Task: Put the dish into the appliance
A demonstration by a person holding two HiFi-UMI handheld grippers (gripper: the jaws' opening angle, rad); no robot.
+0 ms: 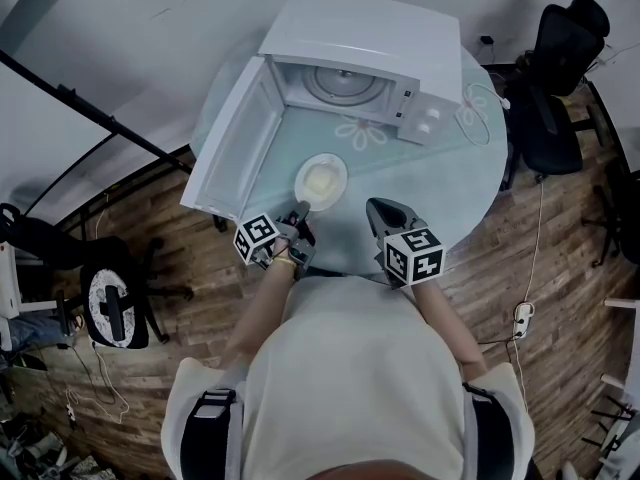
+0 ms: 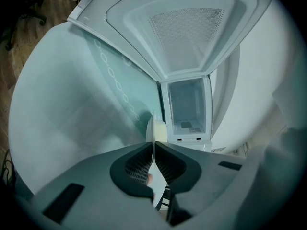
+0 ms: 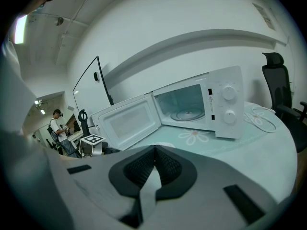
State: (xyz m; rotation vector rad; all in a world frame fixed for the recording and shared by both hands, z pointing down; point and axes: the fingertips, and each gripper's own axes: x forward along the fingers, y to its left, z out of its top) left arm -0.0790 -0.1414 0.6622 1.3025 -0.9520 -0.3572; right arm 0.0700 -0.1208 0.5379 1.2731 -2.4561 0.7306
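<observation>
One dish (image 1: 321, 180) sits on the round table (image 1: 455, 183) before the open microwave (image 1: 365, 28). Your left gripper (image 1: 301, 209) pinches its near rim, and your right gripper (image 1: 376, 207) hovers nearby, jaws pressed together on nothing.

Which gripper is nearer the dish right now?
Left. The left gripper is clamped on the near rim of the dish; the right gripper sits shut and empty off to its right, not touching it.
</observation>
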